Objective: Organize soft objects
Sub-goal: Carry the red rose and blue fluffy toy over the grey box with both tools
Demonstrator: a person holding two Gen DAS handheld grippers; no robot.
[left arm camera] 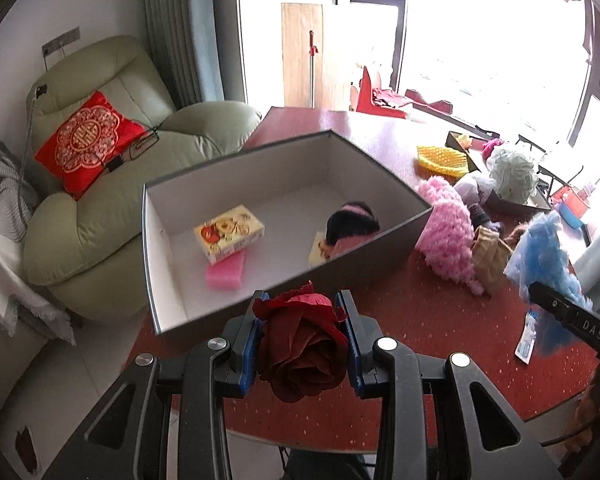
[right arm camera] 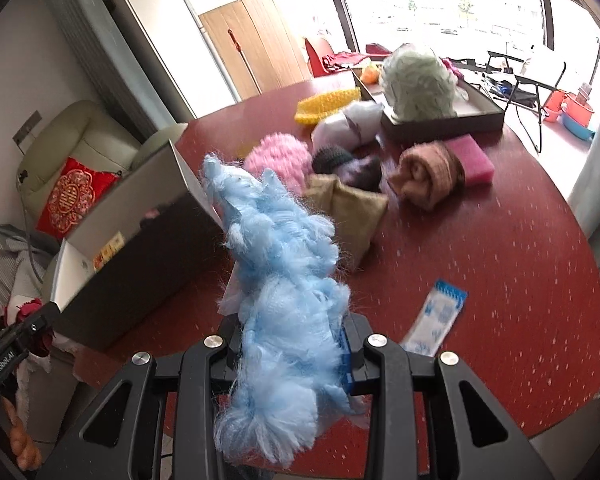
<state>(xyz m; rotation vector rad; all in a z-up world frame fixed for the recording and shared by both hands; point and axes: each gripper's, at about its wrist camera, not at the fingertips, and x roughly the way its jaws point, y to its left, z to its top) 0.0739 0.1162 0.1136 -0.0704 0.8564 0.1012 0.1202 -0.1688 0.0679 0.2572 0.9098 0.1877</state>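
Observation:
My left gripper (left arm camera: 302,312) is shut on a dark red fabric rose (left arm camera: 302,354), held just short of the near wall of a grey open box (left arm camera: 236,312). The box holds a printed packet (left arm camera: 229,233) on a pink sponge (left arm camera: 226,275), and a dark and pink soft item (left arm camera: 352,226). My right gripper (right arm camera: 296,340) is shut on a fluffy light blue yarn piece (right arm camera: 276,248), held above the red table (right arm camera: 500,280) to the right of the box (right arm camera: 140,280). The blue yarn also shows in the left wrist view (left arm camera: 544,256).
Soft items lie piled on the table: pink fluffy yarn (right arm camera: 278,156), tan pouch (right arm camera: 348,208), brown rolled cloth (right arm camera: 428,174), pink sponge (right arm camera: 474,160), yellow knit (right arm camera: 326,106). A dark tray (right arm camera: 444,124) holds a pale green pouf (right arm camera: 418,80). A blue-white packet (right arm camera: 436,316) lies near. A green armchair (left arm camera: 112,184) stands left.

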